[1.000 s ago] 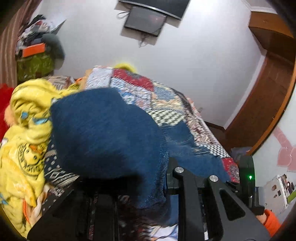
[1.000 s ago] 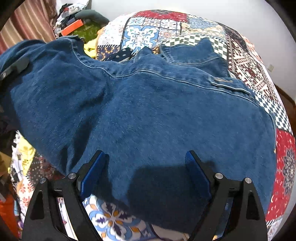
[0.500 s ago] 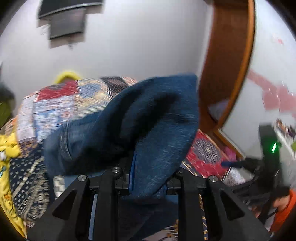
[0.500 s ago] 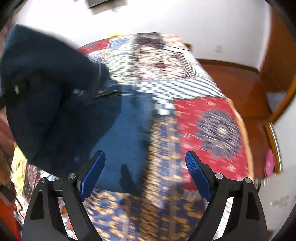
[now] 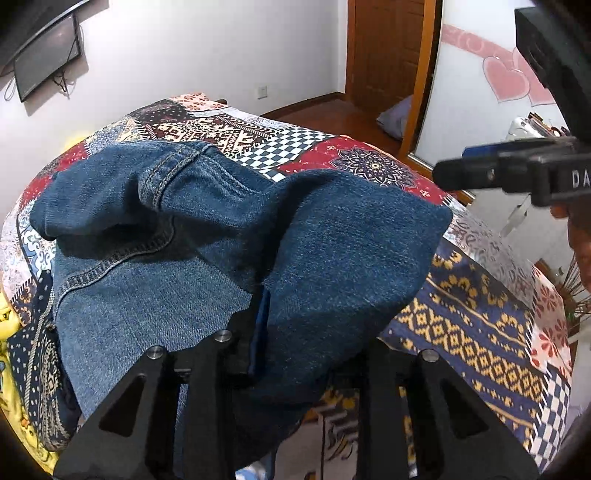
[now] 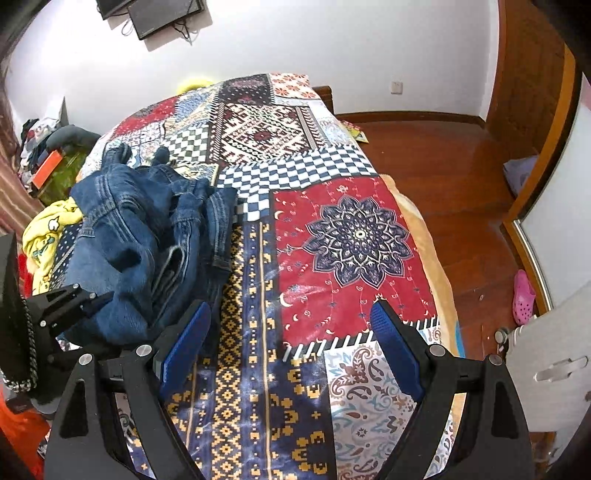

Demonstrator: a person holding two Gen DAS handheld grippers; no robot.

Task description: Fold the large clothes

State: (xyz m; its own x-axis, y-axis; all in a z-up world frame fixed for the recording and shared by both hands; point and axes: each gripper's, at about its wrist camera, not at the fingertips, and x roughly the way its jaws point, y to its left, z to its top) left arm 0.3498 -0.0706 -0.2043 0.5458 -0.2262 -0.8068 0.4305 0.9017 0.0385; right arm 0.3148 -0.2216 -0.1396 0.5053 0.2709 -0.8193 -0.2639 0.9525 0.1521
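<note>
denim fills most of my left wrist view: the left gripper [image 5: 295,332] is clamped on a fold of the blue denim garment [image 5: 207,236], with the cloth draped over its fingers so that only one blue pad edge shows at the pinch. from the right wrist view i see that same gripper [image 6: 79,301] low at the left edge, its tip buried in the bunched denim [image 6: 147,243]. my right gripper [image 6: 291,354] hangs above the patchwork bedspread [image 6: 354,229] with its jaws spread wide and nothing between the blue pads [image 6: 184,347]; it sits just beside the garment, not touching it, and in the left view i see it [image 5: 480,171] reaching in from the right, well above the bed. the garment lies crumpled on the left half of the bed [image 5: 480,332], partly lifted at my left grip, with stitched seams facing up. a yellow printed cloth [image 6: 48,236] lies beyond the denim at the bed's left side, and clutter is piled in the far left corner. a dark screen [image 6: 166,14] hangs on the white wall, a wooden floor [image 6: 461,177] runs along the right side, and a pink shoe [image 6: 522,295] rests on it near a sliding mirror door [image 6: 554,236].
</note>
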